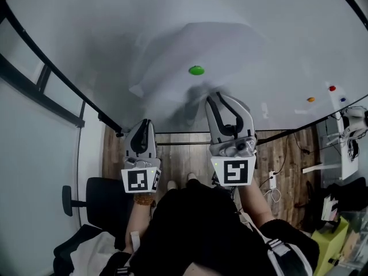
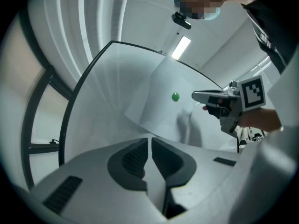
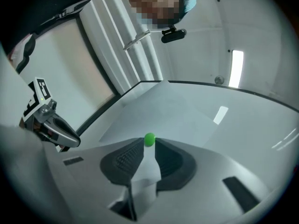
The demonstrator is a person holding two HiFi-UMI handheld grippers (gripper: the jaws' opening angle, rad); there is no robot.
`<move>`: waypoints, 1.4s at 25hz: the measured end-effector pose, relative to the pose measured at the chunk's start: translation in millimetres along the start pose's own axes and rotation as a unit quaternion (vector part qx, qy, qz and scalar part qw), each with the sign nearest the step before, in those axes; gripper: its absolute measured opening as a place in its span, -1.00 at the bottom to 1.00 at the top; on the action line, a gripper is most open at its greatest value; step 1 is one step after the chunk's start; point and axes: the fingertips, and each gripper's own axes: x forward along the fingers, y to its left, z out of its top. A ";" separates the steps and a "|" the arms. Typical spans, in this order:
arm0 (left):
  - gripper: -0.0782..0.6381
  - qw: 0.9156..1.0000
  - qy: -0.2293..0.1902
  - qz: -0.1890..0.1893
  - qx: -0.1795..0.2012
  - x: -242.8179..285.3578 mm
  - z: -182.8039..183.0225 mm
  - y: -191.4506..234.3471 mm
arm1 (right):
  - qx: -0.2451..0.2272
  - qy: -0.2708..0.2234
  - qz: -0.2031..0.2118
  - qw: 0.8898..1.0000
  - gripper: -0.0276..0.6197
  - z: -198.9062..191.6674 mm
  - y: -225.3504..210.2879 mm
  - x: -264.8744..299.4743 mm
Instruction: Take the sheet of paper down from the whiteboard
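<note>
Right gripper [image 1: 225, 101], jaws partly apart and empty, aims at the green magnet [image 1: 196, 70] pinning the sheet of paper [image 1: 224, 50] to the whiteboard [image 1: 86, 33]; next it likely must pinch that magnet, while the left gripper [image 1: 145, 124] hangs closed and empty.

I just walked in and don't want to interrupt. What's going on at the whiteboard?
A person stands at the whiteboard with a gripper in each hand. A sheet of paper is pinned to it by a green magnet and is not down yet. The right gripper, jaws open, sits just below the magnet, lined up with it but not touching. The left gripper is shut and empty, lower and further left.
</note>
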 end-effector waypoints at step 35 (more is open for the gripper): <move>-0.73 1.000 0.005 0.014 -0.007 11.7 -6.0 14.1 | -0.089 0.040 -0.015 0.995 -0.55 2.8 -2.0 60.4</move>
